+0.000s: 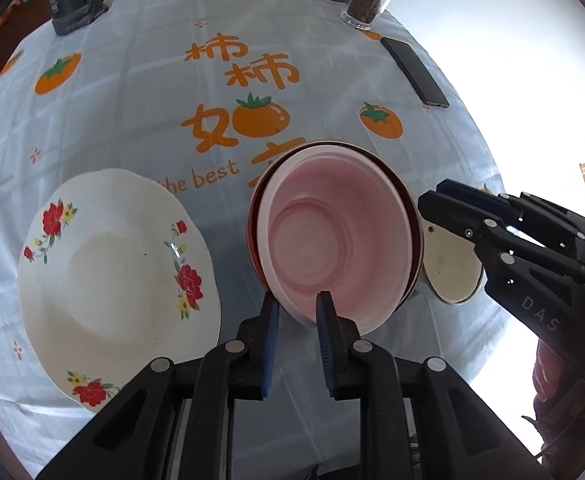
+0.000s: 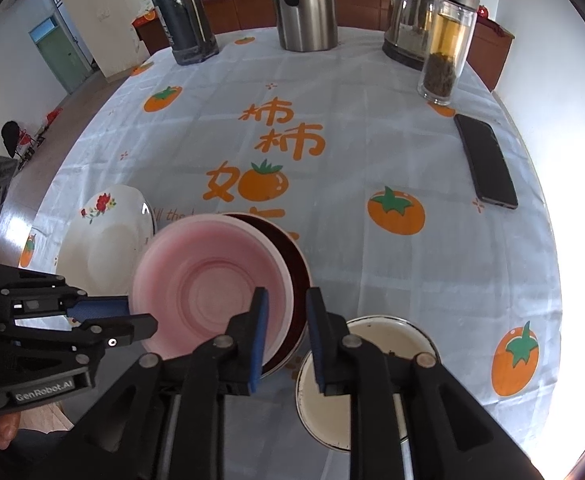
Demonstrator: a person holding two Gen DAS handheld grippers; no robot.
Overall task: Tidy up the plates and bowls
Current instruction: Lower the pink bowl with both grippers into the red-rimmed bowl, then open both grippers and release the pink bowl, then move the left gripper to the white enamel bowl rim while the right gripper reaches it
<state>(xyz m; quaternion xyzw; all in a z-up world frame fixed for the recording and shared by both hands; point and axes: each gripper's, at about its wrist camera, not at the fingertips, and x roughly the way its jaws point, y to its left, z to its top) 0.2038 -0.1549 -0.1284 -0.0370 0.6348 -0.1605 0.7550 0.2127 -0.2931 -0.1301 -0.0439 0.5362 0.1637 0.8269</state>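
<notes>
1. Left wrist view: left gripper (image 1: 298,304) straddles the near rim of the pink bowl (image 1: 332,240); jaws slightly apart, pads not clamping it.
2. Pink bowl sits nested in a dark red bowl (image 1: 410,208), which is mostly hidden, only its rim showing.
3. Floral plate (image 1: 112,256) lies just left; a small cream dish (image 1: 448,264) is partly behind the right gripper (image 1: 432,204).
4. Right wrist view: right gripper (image 2: 286,300) straddles both bowls' rims, jaws apart, no grip.
5. Far: phone (image 2: 486,160), tea jar (image 2: 446,56), flasks cut off on the tablecloth (image 2: 372,120).

Phone (image 2: 486,160), kettle (image 2: 408,20), flask (image 2: 306,4), tablecloth (image 2: 352,120)
</notes>
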